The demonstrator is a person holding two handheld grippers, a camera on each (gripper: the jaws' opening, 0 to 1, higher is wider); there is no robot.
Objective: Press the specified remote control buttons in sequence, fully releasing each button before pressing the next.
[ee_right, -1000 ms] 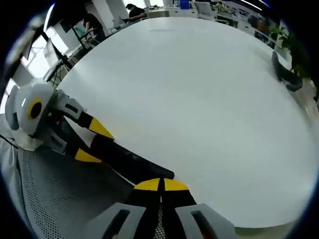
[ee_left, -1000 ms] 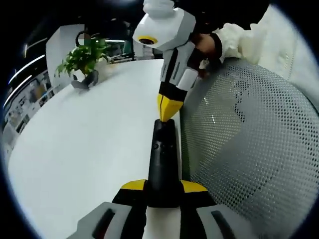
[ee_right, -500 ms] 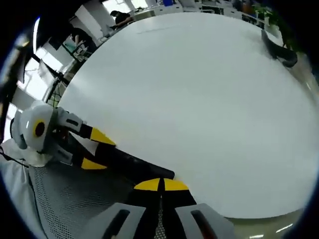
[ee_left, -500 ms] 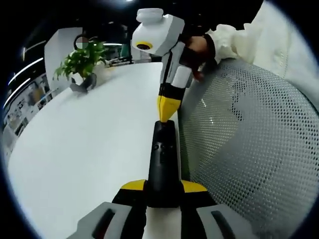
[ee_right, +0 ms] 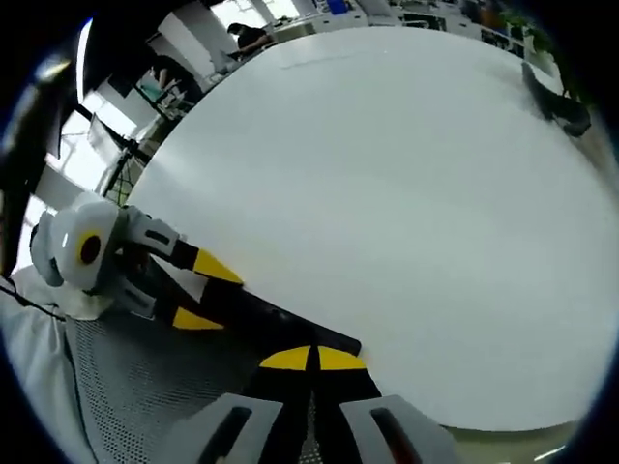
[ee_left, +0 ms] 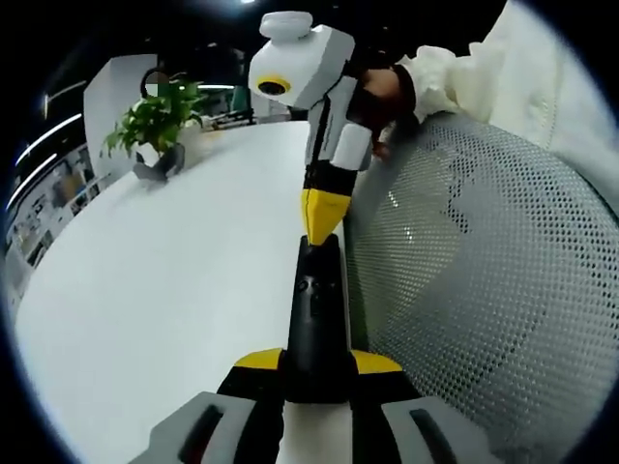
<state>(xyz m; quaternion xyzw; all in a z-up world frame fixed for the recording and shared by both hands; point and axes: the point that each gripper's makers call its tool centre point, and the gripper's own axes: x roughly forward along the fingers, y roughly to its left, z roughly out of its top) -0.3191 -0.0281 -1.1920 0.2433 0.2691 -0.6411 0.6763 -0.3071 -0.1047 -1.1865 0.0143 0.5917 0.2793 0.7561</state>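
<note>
The left tool [ee_left: 316,362] pinches the near end of the black remote [ee_left: 316,309], held over the white surface [ee_left: 174,280] edge. The right tool [ee_left: 319,232], jaws pressed together, touches the remote's far end beside a mesh chair [ee_left: 484,290].

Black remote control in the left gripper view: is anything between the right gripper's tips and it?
Nothing visible stands between them. The left gripper is clamped on the near end of the slim black remote control, and the right gripper, shut, has its yellow tips at the remote's far end. Actual contact cannot be told.
</note>
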